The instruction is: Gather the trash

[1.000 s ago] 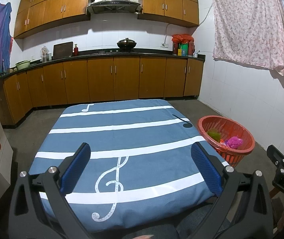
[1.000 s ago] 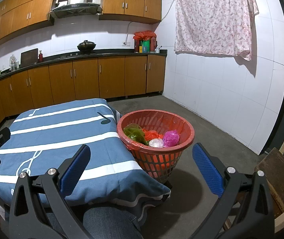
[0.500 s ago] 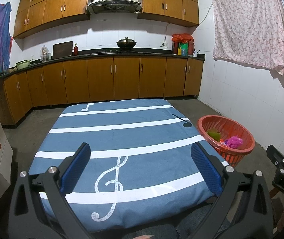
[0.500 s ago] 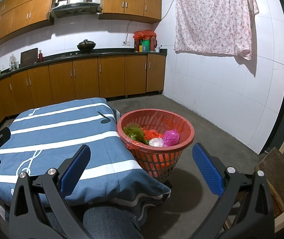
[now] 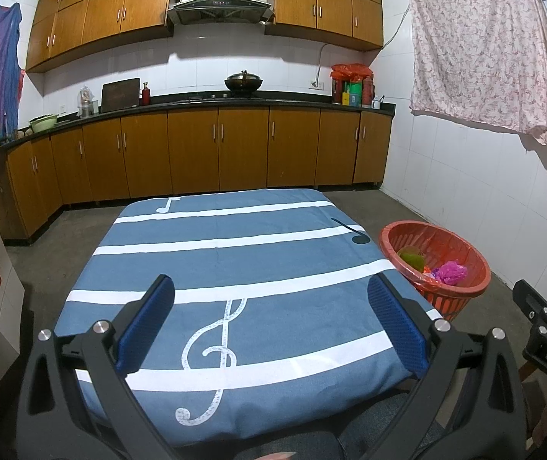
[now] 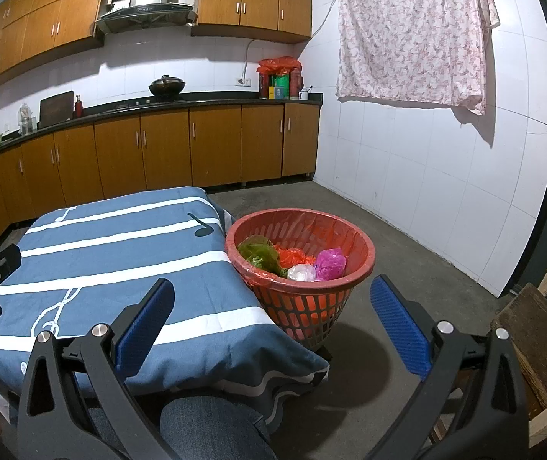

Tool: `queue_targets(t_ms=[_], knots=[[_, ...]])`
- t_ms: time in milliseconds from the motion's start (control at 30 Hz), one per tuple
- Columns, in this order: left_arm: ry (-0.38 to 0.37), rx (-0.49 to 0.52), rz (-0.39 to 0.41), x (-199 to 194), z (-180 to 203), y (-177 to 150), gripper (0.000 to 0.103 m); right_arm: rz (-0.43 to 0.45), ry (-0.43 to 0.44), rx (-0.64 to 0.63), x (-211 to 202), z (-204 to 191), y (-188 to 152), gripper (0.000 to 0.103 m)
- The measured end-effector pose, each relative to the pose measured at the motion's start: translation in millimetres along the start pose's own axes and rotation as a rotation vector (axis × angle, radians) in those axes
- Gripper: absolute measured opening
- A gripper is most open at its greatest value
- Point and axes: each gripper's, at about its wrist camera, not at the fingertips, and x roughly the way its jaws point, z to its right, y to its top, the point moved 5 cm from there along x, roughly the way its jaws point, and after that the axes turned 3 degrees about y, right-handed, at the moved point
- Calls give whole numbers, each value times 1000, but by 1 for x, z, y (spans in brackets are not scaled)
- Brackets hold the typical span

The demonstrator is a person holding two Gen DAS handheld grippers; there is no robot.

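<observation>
Nothing moves across the last second: both views match the earlier ones. The left gripper (image 5: 271,316) hangs spread wide and empty over the near half of the table (image 5: 235,264), and the right gripper (image 6: 273,320) is equally wide and empty, facing the basket (image 6: 354,291). The cloth is bare; the trash (image 6: 300,262) sits bunched inside the basket, just beside the table's right edge. That reads as collection finished, or a pause. Room is generous: open floor (image 6: 407,268) right of the basket, though its rim crowds the table corner and a wooden block (image 6: 537,349) sits near the right gripper.
</observation>
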Motion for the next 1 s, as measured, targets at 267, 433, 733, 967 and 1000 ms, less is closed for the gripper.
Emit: queue_targets(t_ms=[267,433,733,967,1000], knots=[[-1,0,-1,0,0,1,99,0,1,0,0,0,1,101],[0,0,-1,0,0,1,99,-1,0,0,-1,1,1,101],[0,0,-1,-1,1,0,99,-2,1,1,-1,1,1,101],[7,-3,-6,-2,0,-3,99,-2,1,1,-1,1,2,101],[8,-3,-6,-2,0,-3,99,-3,1,1,-1,1,1,101]])
